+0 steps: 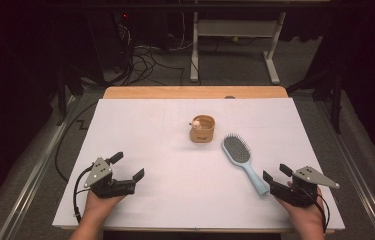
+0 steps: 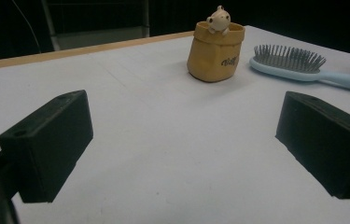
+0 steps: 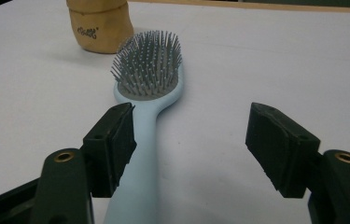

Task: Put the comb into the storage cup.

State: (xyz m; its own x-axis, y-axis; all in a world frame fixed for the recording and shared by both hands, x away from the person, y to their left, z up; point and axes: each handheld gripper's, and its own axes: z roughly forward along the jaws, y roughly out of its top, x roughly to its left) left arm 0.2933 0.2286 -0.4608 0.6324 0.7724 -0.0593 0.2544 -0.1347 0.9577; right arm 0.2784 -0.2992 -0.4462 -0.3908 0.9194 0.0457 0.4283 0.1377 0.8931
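The hairbrush (image 1: 242, 161) lay flat on the white surface (image 1: 175, 150), bristles up, its head just beside the small tan pot (image 1: 202, 129). The right hand-held gripper (image 1: 276, 173) stood open around the brush's handle, gripping nothing, one jaw against it. The left hand-held gripper (image 1: 127, 166), well apart from the brush, stood wide open and empty

One light-blue hairbrush (image 1: 241, 159) lies right of centre in the high view. One tan, sack-shaped pot (image 1: 203, 129) stands just above centre, with one small pale animal figurine (image 1: 195, 123) at its rim. Two handheld grippers count in: one left gripper (image 1: 127, 166) at lower left, one right gripper (image 1: 276, 173) at lower right. One white table (image 1: 175, 165) carries everything.
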